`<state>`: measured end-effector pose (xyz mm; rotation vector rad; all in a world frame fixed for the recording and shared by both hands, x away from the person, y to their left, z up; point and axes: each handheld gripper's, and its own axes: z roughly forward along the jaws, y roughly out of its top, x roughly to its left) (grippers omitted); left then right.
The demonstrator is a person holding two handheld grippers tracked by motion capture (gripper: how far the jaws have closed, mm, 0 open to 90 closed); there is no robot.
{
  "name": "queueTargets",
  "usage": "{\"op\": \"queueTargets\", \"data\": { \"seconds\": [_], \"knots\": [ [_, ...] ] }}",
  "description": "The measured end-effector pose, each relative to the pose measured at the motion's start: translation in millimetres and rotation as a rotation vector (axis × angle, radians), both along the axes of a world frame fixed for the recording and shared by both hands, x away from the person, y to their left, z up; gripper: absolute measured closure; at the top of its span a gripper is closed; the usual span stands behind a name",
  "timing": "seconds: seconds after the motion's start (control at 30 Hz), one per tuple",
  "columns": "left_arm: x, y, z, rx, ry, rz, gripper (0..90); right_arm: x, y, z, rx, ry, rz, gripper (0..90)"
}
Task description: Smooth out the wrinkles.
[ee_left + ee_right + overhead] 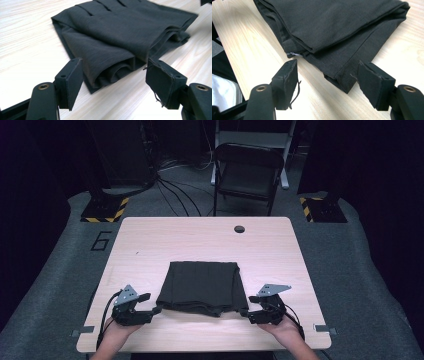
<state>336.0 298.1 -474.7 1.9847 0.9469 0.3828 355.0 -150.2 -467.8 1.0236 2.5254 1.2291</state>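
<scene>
Both grippers are spread with nothing pinched: the left gripper (156, 310) at the near left corner of the folded dark cloth (202, 286), the right gripper (244, 312) at the near right corner. The cloth lies on the near half of the wooden table (150, 240). To grip well, each pair of jaws should straddle every stacked layer at its corner — then close evenly together. Only readable writing: a "6" on the floor (101, 240) — the cloth shows no label.
</scene>
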Motion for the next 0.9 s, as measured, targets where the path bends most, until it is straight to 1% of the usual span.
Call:
{"op": "queueTargets", "data": {
  "seconds": [0.03, 0.07, 0.1, 0.13, 0.23, 0.33, 0.37, 0.4, 0.43, 0.47, 0.5, 0.53, 0.57, 0.63, 0.67, 0.7, 0.73, 0.77, 0.8, 0.87, 0.9],
  "knots": [
    [0.4, 0.6, -2.0, 0.015, -0.006, 0.0, 29.8, 0.2, -0.2, -0.8, -0.004, -0.001, -0.001, 33.0],
    [0.6, 0.6, -3.5, 0.017, -0.009, 0.001, 29.8, 0.4, -0.1, -2.9, 0.001, 0.002, 0.001, 33.0],
    [0.9, 1.3, -4.8, 0.022, 0.001, -0.005, 29.9, 0.4, -0.1, -4.1, 0.0, 0.001, -0.001, 33.0],
    [1.8, 2.1, -6.1, 0.03, -0.003, -0.012, 29.8, 0.2, 0.6, -5.7, 0.002, 0.01, -0.009, 33.0],
    [3.0, 1.7, -9.7, 0.026, 0.009, -0.004, 29.9, 0.2, 1.7, -9.4, -0.022, -0.002, 0.002, 33.2],
    [4.7, 2.4, -12.2, 0.037, 0.01, -0.003, 29.9, 0.9, 3.3, -14.0, -0.025, -0.001, 0.009, 33.2],
    [5.2, 2.9, -12.7, 0.041, 0.014, -0.004, 29.8, 1.1, 3.5, -15.0, -0.034, -0.001, 0.015, 33.2],
    [5.9, 2.8, -13.7, 0.039, 0.015, -0.002, 29.8, 1.0, 4.4, -16.7, -0.037, -0.007, 0.014, 33.3],
    [6.6, 3.2, -14.3, 0.042, 0.019, -0.003, 29.9, 0.6, 4.7, -17.8, -0.049, -0.003, 0.013, 33.3],
    [7.0, 2.8, -15.2, 0.037, 0.026, -0.001, 29.9, 1.1, 4.8, -19.5, -0.051, -0.002, 0.012, 33.3],
    [8.2, 3.4, -15.5, 0.046, 0.022, -0.005, 29.8, 1.6, 4.6, -21.0, -0.056, 0.011, 0.01, 33.2],
    [8.9, 2.8, -16.4, 0.042, 0.023, 0.0, 29.9, 2.7, 4.1, -22.6, -0.062, 0.007, 0.013, 33.3],
    [9.6, 2.5, -17.0, 0.037, 0.032, -0.001, 29.8, 2.6, 4.3, -24.0, -0.065, 0.017, 0.01, 33.4],
    [11.7, 1.7, -18.2, 0.042, 0.035, -0.002, 29.8, 2.2, 4.4, -25.7, -0.069, 0.022, 0.01, 33.5],
    [12.7, 0.6, -18.9, 0.041, 0.033, -0.003, 29.9, 2.1, 4.0, -25.8, -0.078, 0.016, 0.013, 33.4],
    [13.5, -0.5, -19.4, 0.042, 0.032, -0.007, 29.9, 1.5, 4.2, -26.2, -0.081, 0.013, 0.013, 33.4],
    [13.8, -2.6, -19.9, 0.042, 0.032, -0.009, 29.9, 0.2, 4.0, -26.0, -0.083, 0.023, 0.011, 33.5],
    [14.5, -3.2, -19.1, 0.049, 0.04, -0.025, 29.8, 0.0, 3.2, -26.3, -0.083, 0.014, 0.01, 33.5],
    [14.5, -4.6, -19.2, 0.048, 0.035, -0.026, 29.8, -0.3, 2.5, -26.4, -0.083, 0.013, 0.011, 33.5],
    [14.6, -6.9, -18.2, 0.045, 0.037, -0.045, 29.8, -1.0, 1.6, -26.8, -0.078, 0.017, 0.001, 33.5],
    [14.3, -8.7, -18.4, 0.037, 0.038, -0.045, 29.8, -0.7, 0.4, -27.4, -0.084, 0.017, -0.001, 33.4]
  ]
}}
